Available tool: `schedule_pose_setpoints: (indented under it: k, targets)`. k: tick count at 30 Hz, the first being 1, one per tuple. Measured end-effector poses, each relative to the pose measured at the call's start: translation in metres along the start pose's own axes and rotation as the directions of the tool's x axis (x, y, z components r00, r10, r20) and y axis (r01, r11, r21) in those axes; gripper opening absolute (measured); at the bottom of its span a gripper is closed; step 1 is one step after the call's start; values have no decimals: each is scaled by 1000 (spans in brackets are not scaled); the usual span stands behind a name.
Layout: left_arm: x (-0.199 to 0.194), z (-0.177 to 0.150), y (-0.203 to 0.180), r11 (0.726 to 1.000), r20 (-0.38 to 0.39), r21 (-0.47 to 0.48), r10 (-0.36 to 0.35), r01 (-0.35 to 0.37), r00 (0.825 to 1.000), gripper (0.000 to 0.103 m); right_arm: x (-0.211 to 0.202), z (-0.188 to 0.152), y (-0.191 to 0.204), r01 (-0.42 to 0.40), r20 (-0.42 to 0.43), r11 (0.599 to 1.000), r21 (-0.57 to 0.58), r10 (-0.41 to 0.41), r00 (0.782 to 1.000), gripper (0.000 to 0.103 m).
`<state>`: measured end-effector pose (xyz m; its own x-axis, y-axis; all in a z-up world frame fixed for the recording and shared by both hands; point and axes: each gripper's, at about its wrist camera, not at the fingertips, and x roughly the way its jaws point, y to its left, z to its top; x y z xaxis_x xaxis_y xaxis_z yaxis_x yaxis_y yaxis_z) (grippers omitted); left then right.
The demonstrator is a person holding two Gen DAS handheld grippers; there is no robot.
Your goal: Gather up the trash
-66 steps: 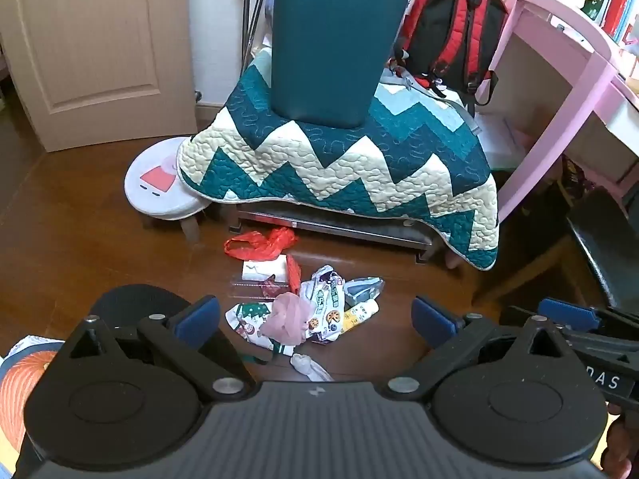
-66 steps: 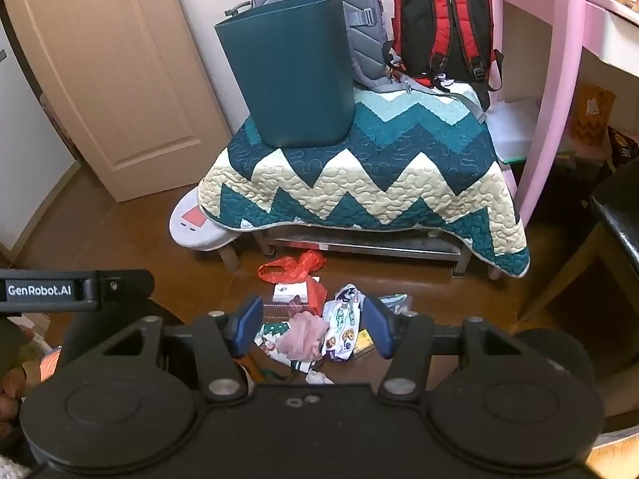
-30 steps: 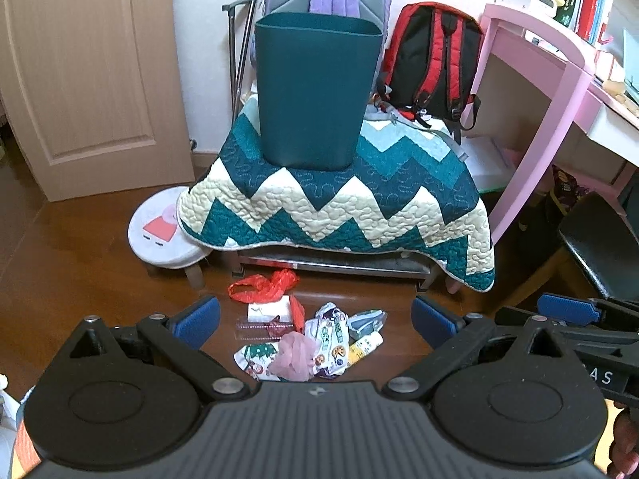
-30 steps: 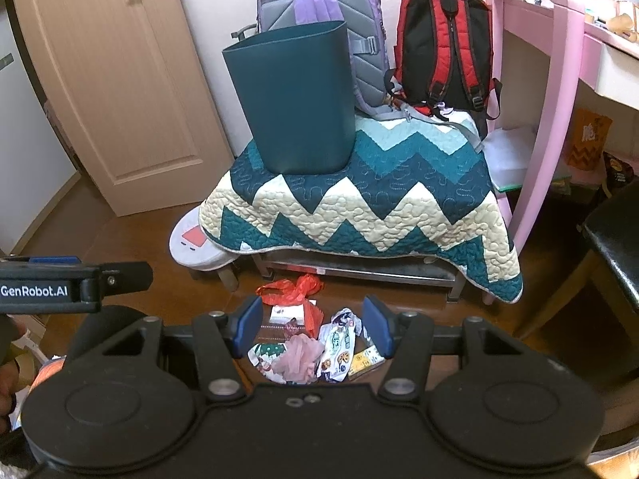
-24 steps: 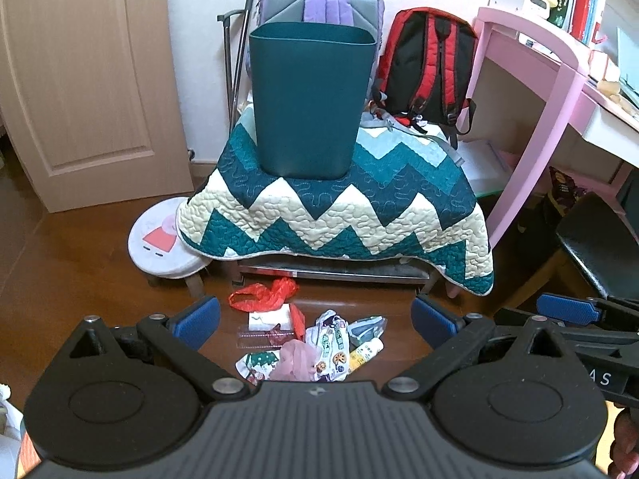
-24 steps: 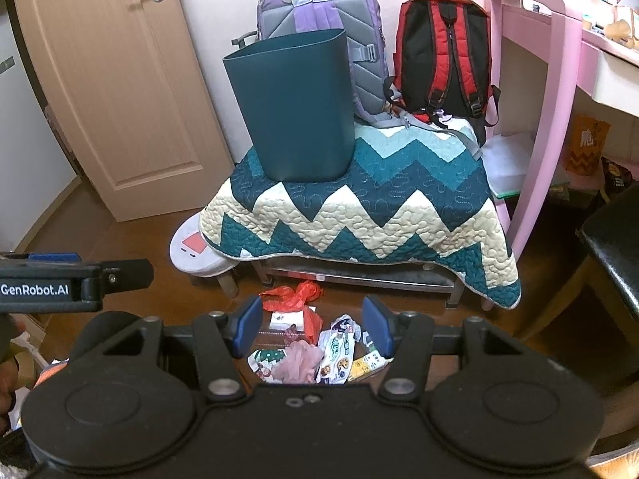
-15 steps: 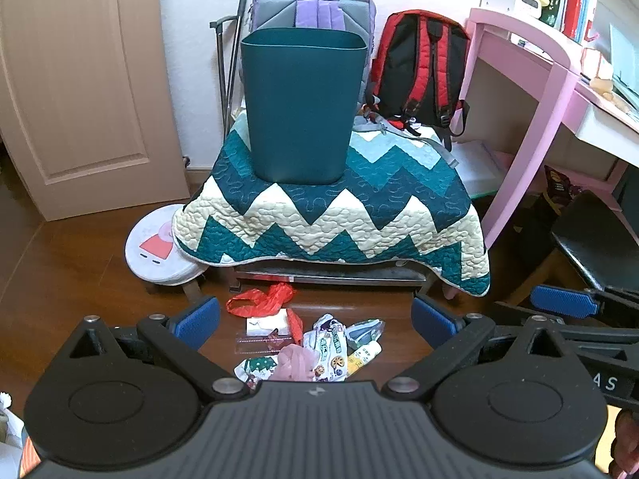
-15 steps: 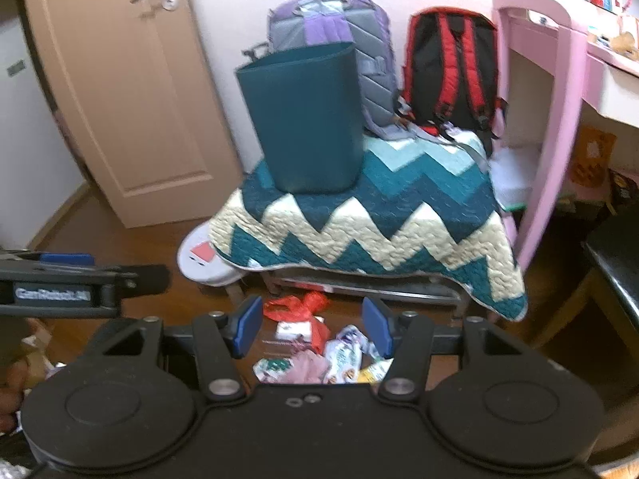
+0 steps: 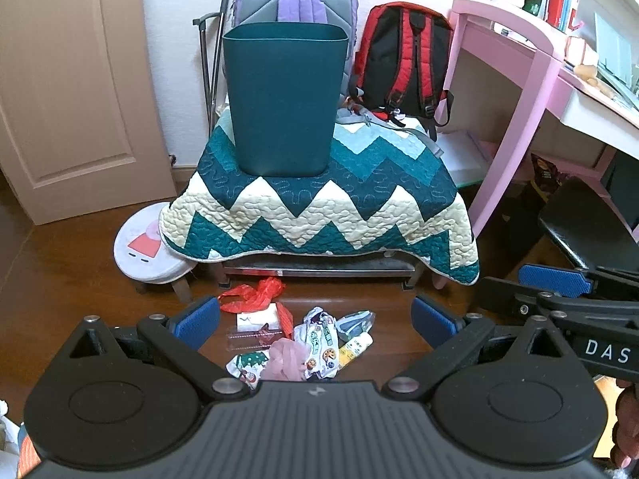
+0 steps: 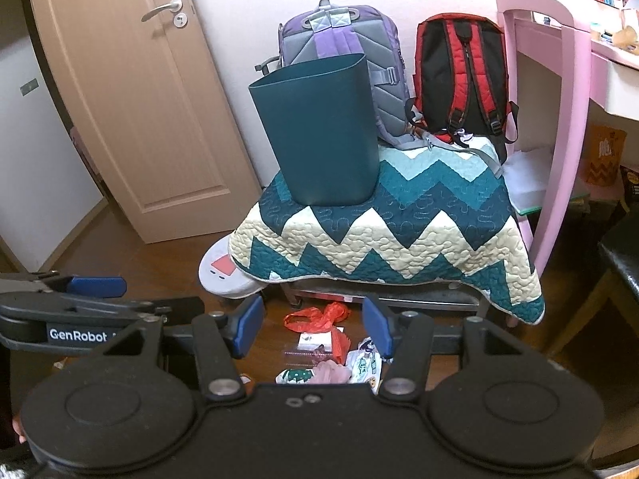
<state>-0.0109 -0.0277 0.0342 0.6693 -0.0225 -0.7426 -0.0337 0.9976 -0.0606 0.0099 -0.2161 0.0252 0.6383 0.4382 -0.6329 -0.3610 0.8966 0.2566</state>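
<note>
Both of our hand-held grippers, left (image 9: 315,317) and right (image 10: 313,325), have risen, spread and empty, above the trash (image 9: 303,339) lying on the floor before the bin (image 9: 283,99), so we judge descending next.

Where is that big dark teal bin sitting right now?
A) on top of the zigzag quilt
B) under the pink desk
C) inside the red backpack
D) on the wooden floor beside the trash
A: the teal bin stands upright on the zigzag quilt, while the pile of trash lies on the floor below it.
</note>
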Motion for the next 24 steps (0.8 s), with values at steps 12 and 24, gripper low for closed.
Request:
schedule_pose_setpoints:
  k: [12, 24]
  targets:
    - [-2, -3, 2, 1000, -4, -11, -7, 7, 1000, 103, 0, -2, 0, -2, -6, 1000, 9, 2, 1000, 56]
    - [20, 1, 13, 998, -32, -60, -40, 38, 999, 103, 16, 6, 0, 0, -35, 1000, -5, 0, 999, 56]
